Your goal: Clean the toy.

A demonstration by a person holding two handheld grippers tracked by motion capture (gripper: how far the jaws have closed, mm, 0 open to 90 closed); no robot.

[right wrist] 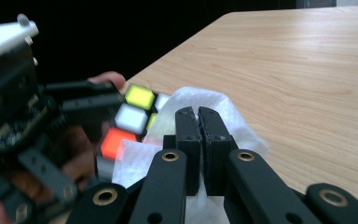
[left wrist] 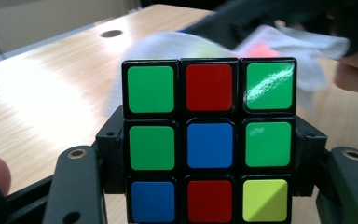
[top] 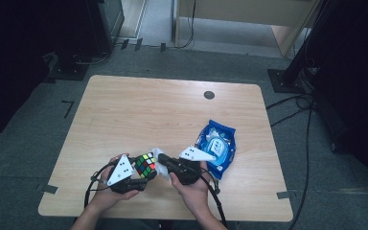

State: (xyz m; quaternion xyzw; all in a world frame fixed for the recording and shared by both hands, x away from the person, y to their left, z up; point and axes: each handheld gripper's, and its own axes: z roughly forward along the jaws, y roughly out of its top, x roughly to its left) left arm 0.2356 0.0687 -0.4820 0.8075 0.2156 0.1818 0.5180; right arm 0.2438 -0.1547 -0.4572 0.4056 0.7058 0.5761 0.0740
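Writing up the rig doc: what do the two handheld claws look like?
Both are black. The left claw and right claw each carry a white three-cornered plate with dark dots on top and trail a black cable. The jaw links show brass-coloured pivot rivets. Forearms are bare.

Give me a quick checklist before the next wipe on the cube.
1. Cube held firm in the left gripper: ok, a jaw presses each side of it.
2. Wipe pinched in the right gripper: ok, the jaws are shut with white tissue around them.
3. Wipe touching the cube: ok, in the right gripper view the tissue lies against the cube's face.
4. Cube lifted off the table: cannot tell.
5. Wipe pack out of the way: ok, it lies beside the right hand, apart from the cube.
6. Face fully cleaned: cannot tell; the front stickers look glossy, the wiped side is covered.
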